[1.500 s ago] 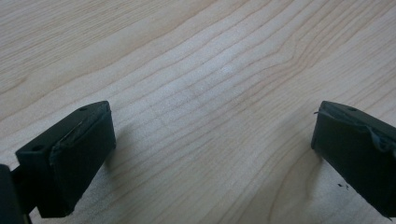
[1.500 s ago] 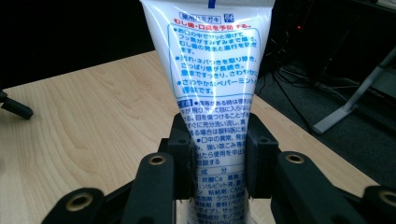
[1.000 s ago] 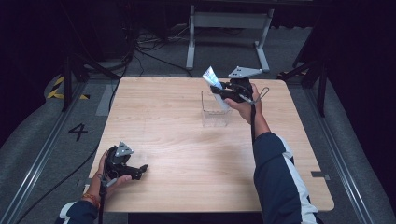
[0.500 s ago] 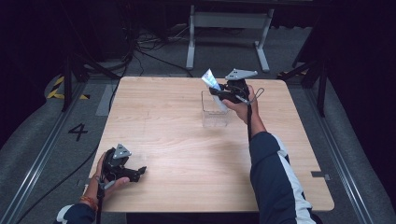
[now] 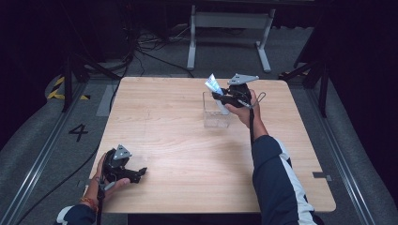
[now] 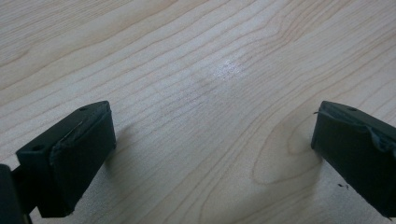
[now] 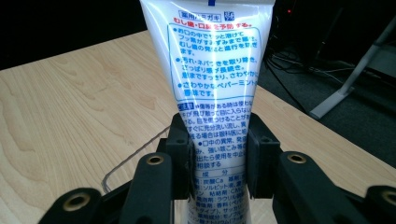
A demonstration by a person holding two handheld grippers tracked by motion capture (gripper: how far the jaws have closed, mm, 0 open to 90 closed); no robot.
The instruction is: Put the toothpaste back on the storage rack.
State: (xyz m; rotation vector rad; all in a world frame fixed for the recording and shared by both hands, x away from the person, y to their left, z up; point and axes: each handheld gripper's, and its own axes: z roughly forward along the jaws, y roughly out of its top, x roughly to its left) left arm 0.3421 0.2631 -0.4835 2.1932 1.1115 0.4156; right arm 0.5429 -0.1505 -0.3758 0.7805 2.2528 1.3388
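White tube [image 7: 212, 88] with blue print stands between the right tool's [image 5: 224, 97] jaws, pinched at its lower body, held over the clear box [image 5: 216, 112] at the counter's [image 5: 187, 140] far side. Left tool [image 6: 210, 154] spread wide, empty, low over bare wood near the front edge.

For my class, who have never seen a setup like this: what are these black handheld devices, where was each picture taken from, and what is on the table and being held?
A person sits at a wooden table, holding a two-jaw grasping tool in each hand. The high view looks down from above. The other two pictures come from cameras riding on each tool, looking along its jaws. The left tool rests near the table's front edge, jaws open over bare wood. The right tool is shut on a white tube printed with blue and red text, held above a clear container standing on the table.
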